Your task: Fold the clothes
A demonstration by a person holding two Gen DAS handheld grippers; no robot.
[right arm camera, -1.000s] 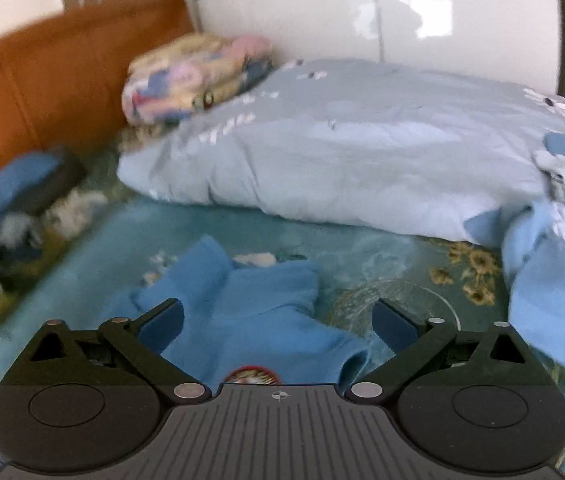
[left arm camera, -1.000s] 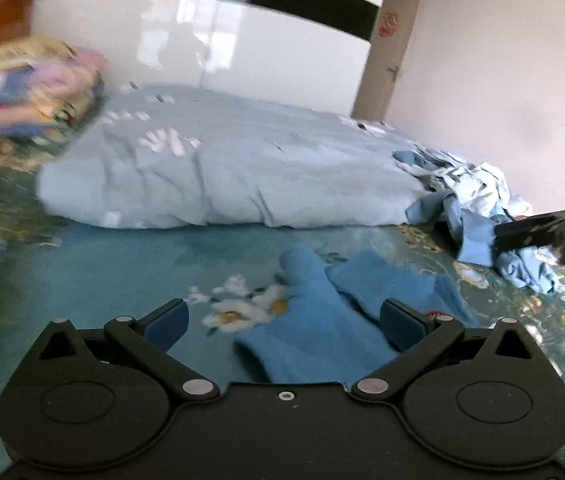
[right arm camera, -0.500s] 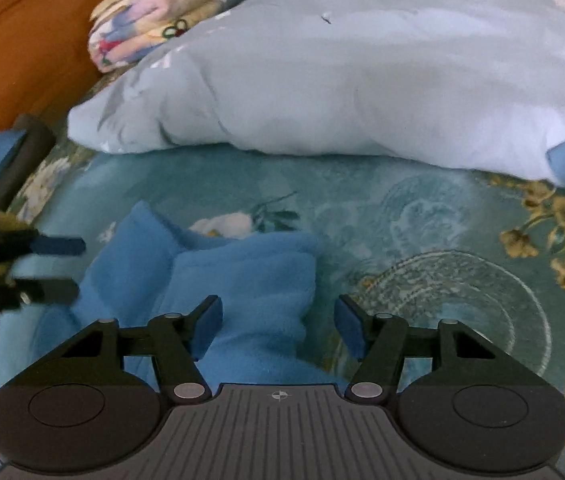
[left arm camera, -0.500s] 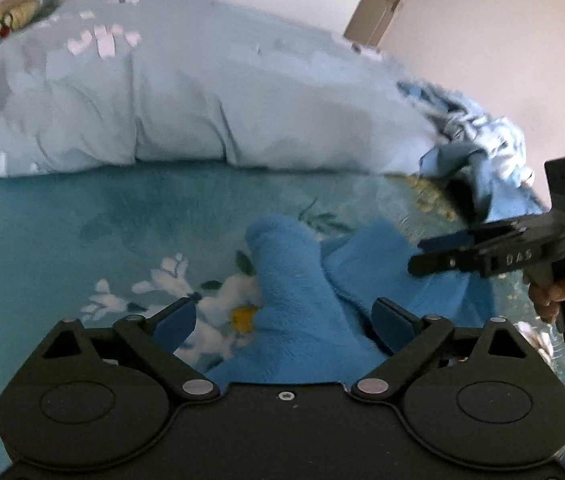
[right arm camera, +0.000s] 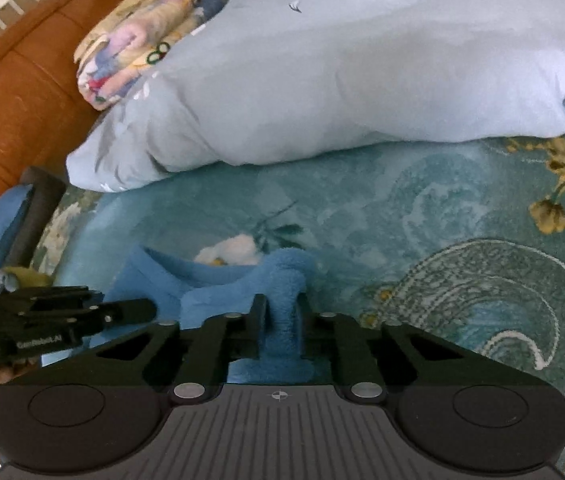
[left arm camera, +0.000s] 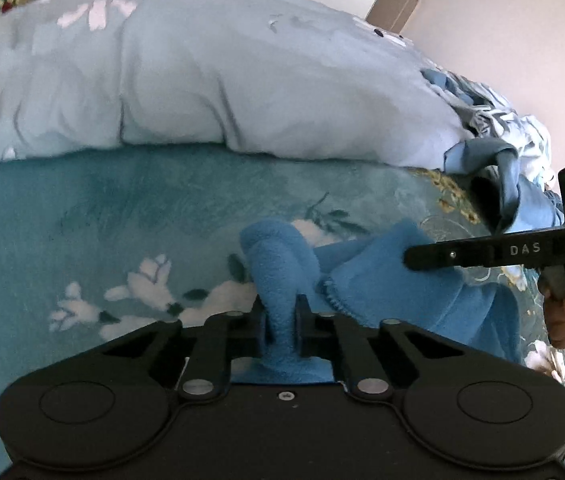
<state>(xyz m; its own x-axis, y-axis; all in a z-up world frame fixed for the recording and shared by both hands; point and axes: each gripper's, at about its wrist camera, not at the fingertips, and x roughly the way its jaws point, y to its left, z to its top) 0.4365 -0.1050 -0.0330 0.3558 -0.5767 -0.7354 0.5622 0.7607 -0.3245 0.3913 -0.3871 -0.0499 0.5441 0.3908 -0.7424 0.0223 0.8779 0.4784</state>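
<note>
We have the fleece [left arm camera: 278, 280] on the blanket [left arm camera: 82, 216], left gripper [left arm camera: 282, 328] and right gripper [right arm camera: 282, 328] each pinching a bunched end. Next, we judge, lift both together and spread it flat.

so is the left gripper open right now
No, the left gripper is pinched shut on a bunched fold of the blue fleece garment.
</note>
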